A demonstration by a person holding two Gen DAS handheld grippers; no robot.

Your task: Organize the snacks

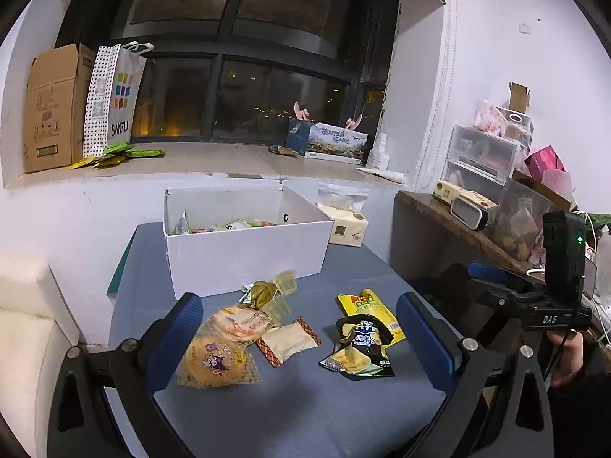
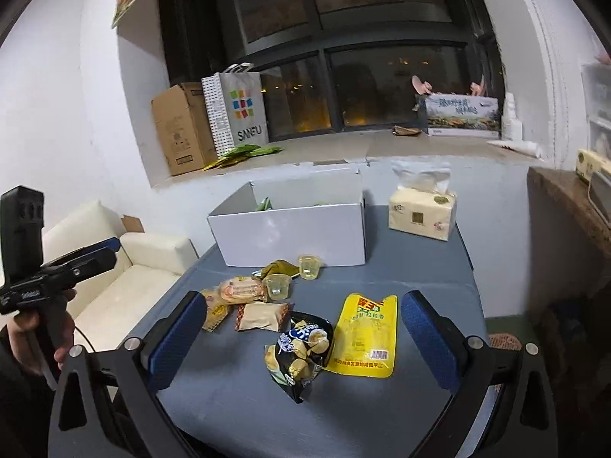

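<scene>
Near the table's [image 2: 382,431] front edge, below wide-spread empty left gripper [image 1: 299,337] and right gripper [image 2: 301,337]: black chip bag [image 2: 301,351] overlapping yellow pouch [image 2: 366,337]; grabbing one risks dragging both.

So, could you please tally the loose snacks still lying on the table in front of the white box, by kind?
Clear jelly cups: 2
Round cakes in clear wrappers: 2
Beige packet with patterned ends: 1
Olive-green wrapper: 1
Yellow pouch: 1
Black chip bag: 1
Total: 8 on the table; the white box is not counted.
</scene>
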